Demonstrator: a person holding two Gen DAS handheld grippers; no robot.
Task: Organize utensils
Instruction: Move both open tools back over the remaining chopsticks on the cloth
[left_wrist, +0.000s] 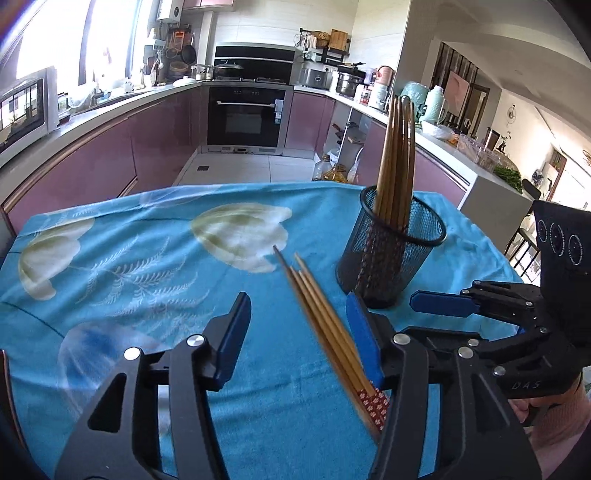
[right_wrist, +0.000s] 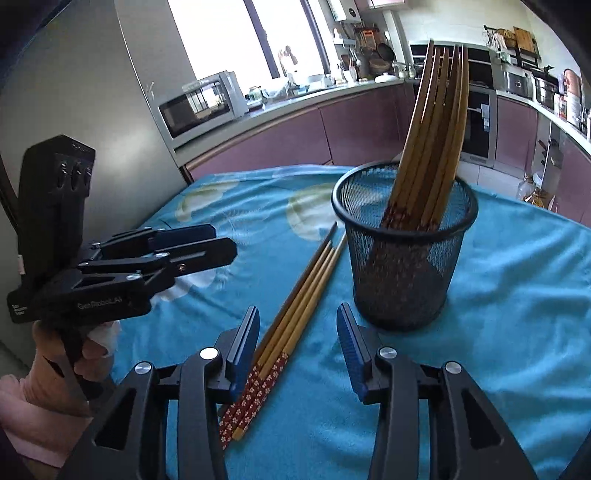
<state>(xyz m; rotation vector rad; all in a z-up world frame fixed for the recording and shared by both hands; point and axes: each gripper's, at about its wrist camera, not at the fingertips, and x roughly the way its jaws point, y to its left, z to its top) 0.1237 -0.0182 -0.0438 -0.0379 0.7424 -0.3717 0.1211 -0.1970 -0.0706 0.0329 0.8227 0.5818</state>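
Right wrist – four loose chopsticks (right_wrist: 295, 295), one mesh cup (right_wrist: 404, 258)

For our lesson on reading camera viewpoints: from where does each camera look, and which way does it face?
Left wrist: sits on the left tool, faces down-forward over the blue cloth toward the kitchen; its open fingers frame the loose chopsticks; the right tool shows at right.
Right wrist: sits on the right tool, fingers open around the same chopsticks; the left tool and a hand show at left.
Shared: chopsticks, mesh cup, cloth.
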